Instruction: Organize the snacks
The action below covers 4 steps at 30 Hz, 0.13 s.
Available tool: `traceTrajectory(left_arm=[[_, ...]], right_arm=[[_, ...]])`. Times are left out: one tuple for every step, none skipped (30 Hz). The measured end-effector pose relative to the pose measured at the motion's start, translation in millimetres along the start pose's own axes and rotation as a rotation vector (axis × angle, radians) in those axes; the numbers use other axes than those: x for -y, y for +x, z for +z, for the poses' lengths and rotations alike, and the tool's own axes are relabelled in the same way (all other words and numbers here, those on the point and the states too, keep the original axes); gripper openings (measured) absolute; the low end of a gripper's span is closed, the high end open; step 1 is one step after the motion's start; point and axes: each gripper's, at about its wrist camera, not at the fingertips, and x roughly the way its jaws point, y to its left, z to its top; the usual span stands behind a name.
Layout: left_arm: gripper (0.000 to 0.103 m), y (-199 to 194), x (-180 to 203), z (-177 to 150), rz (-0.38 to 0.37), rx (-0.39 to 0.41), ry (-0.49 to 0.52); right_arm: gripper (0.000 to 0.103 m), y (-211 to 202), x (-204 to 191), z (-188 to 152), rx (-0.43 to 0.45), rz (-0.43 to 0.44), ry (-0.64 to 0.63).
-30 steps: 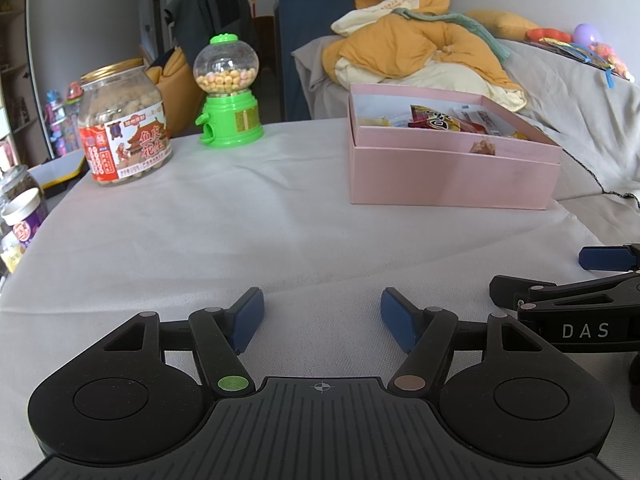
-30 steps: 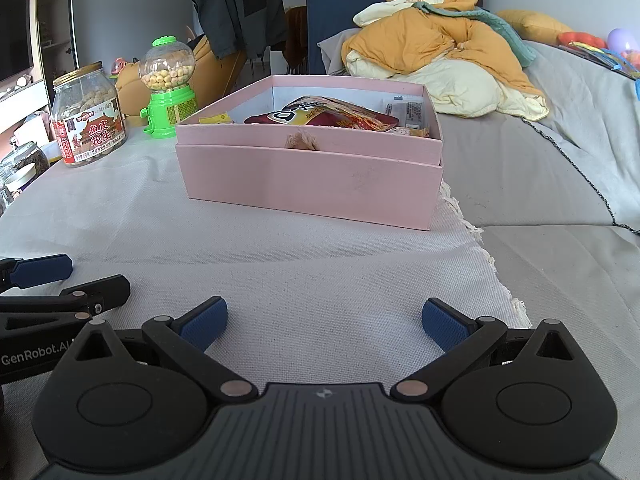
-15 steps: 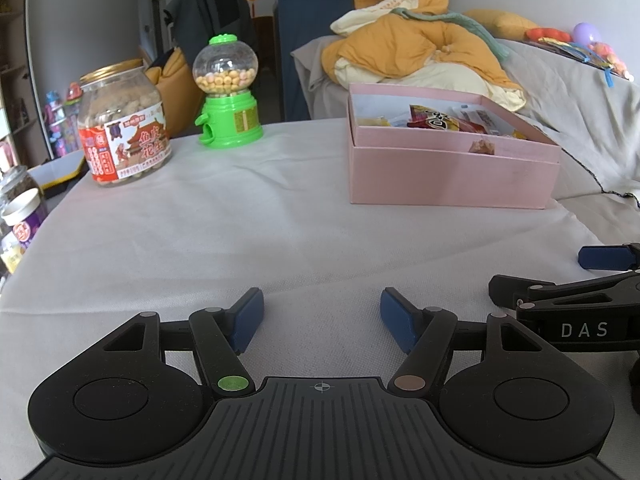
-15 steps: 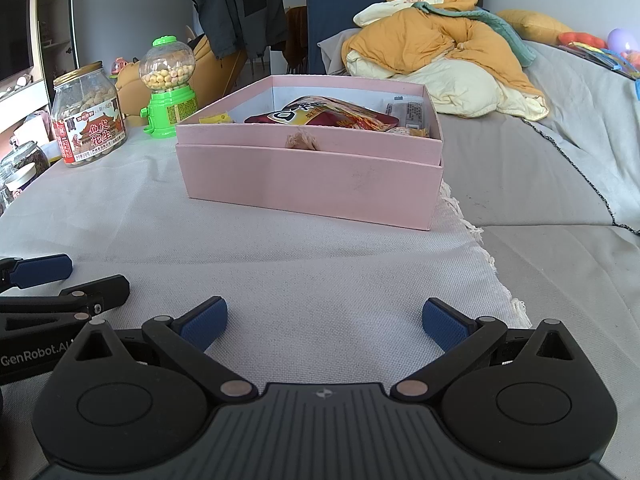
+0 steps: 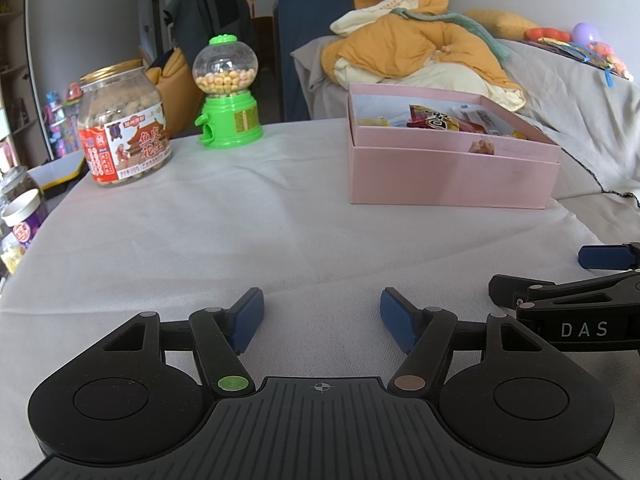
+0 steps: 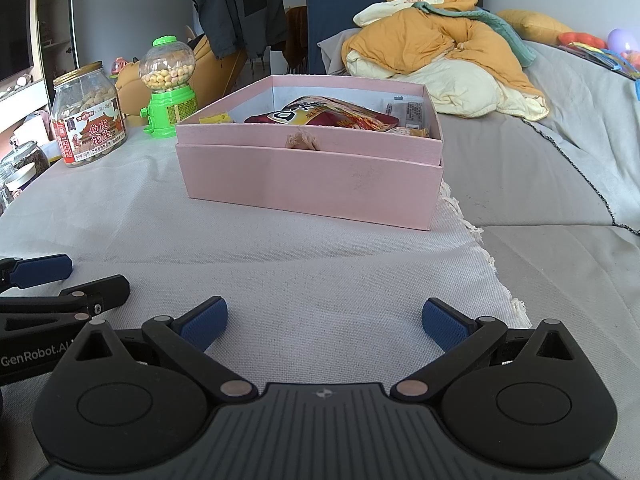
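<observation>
At twelve o'clock of right gripper, pink box lay broadside, nearer than left gripper; both fingers spread, empty

White-clothed table bears box, jar, dispenser.

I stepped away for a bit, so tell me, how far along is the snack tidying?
Done: several snack packets already lie in the pink box. In hand: nothing; the left gripper and right gripper are both open and empty, low over the white cloth. Left, probably: the peanut jar and the green candy dispenser stand outside the box.
</observation>
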Motion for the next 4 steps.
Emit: traceTrajectory(left_arm=[[0.072, 0.0, 0.1, 0.0, 0.001, 0.000, 0.002], [0.071, -0.2, 0.5, -0.1, 0.002, 0.001, 0.003], [0.071, -0.7, 1.0, -0.2, 0.001, 0.002, 0.005], [0.071, -0.8, 1.0, -0.2, 0.001, 0.003, 0.007]], right_arm=[[0.103, 0.0, 0.0, 0.0, 0.000, 0.000, 0.000], [0.103, 0.1, 0.4, 0.1, 0.000, 0.000, 0.000], [0.103, 0.0, 0.1, 0.0, 0.000, 0.000, 0.000], [0.103, 0.0, 0.0, 0.0, 0.000, 0.000, 0.000]])
